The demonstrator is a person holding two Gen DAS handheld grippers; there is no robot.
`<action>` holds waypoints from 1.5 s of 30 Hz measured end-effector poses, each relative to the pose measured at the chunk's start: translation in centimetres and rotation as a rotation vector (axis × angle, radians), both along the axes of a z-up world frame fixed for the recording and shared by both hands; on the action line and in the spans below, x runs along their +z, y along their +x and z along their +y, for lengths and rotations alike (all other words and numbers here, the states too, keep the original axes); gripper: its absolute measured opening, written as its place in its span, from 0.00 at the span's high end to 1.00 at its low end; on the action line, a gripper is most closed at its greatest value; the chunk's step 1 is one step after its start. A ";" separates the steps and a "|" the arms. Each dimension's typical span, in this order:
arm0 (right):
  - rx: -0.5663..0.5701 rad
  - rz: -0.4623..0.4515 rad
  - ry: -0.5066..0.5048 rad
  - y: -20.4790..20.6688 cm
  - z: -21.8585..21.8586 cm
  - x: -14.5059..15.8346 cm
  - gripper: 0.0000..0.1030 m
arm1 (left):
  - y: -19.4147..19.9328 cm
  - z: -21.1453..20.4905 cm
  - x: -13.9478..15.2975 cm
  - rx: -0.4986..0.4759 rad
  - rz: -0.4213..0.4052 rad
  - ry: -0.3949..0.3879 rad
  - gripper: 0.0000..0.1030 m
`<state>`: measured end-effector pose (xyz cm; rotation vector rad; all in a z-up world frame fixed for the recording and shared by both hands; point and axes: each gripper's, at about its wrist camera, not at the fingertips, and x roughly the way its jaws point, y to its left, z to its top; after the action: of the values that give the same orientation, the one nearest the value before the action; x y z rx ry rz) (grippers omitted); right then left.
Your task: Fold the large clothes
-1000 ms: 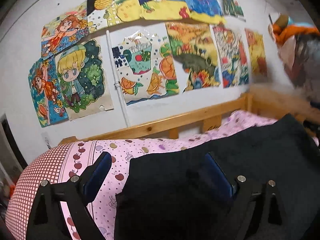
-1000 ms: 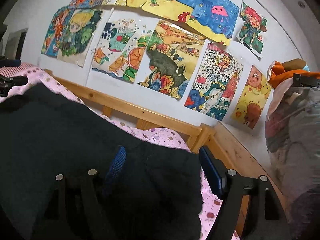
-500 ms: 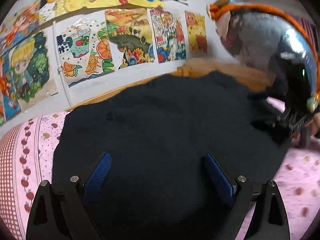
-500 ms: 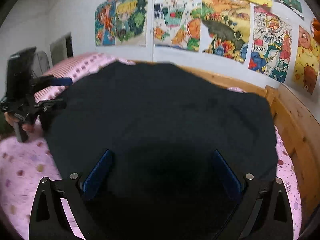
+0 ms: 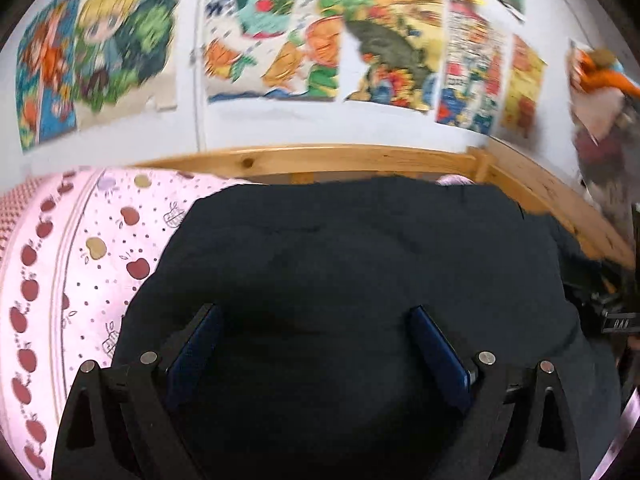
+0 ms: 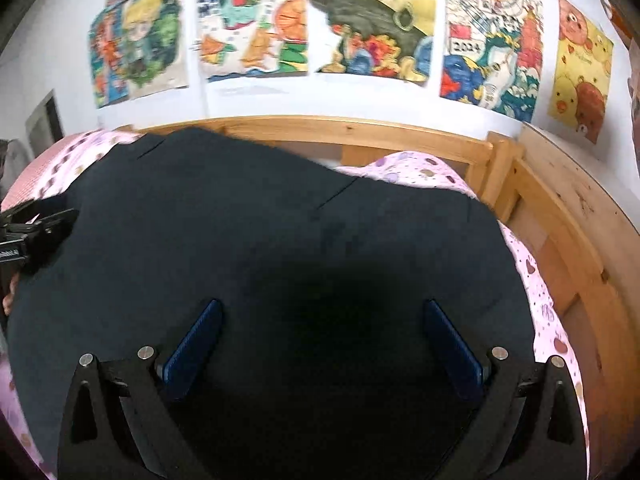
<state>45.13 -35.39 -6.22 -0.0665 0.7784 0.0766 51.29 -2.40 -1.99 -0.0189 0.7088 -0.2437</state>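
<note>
A dark garment (image 5: 352,264) is seen spread flat over a pink bedsheet (image 5: 80,264) printed with apples and dots, its far edge lying just beside the wooden bed rail (image 5: 320,160). The left gripper (image 5: 316,344) is held above the near part of the cloth with its jaws standing wide — the blue pads (image 5: 192,352) are well apart and nothing is pinched between them. The right gripper (image 6: 320,340) is likewise shown with jaws spread wide over the same dark garment (image 6: 280,232), the cloth lying beneath the pads rather than being pressed by them. In the right wrist view the left gripper (image 6: 36,232) is visible at the left margin, near the garment's left edge; whether it touches the fabric there cannot be told. In the left wrist view part of the right gripper (image 5: 616,312) appears at the right margin. The pink sheet (image 6: 552,312) is exposed along the garment's right side, beside the wooden frame (image 6: 560,216). Coloured drawings (image 6: 380,24) are fixed to the white wall (image 5: 280,128) behind the bed — blurred in both views.
</note>
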 end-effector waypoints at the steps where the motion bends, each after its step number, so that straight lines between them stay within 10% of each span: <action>1: -0.010 0.010 0.010 0.7 -0.2 -0.3 0.04 | 0.7 0.5 -0.3 0.011 0.025 -0.025 0.01; 19: -0.022 0.088 0.298 3.7 -3.1 -6.5 0.01 | 3.6 0.9 -4.6 -0.002 0.126 -0.127 0.00; 36: -0.028 0.008 0.305 2.3 -3.3 -6.3 0.01 | 1.8 1.6 -4.8 -0.012 0.059 -0.172 0.00; 45: -0.091 -0.062 0.133 0.1 -2.1 -3.3 0.01 | -1.3 3.6 -1.7 0.086 -0.027 -0.181 0.00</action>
<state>45.25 -37.46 -9.53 0.0925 0.7121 0.0396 49.96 1.19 -3.68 -0.2179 0.6560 -0.2243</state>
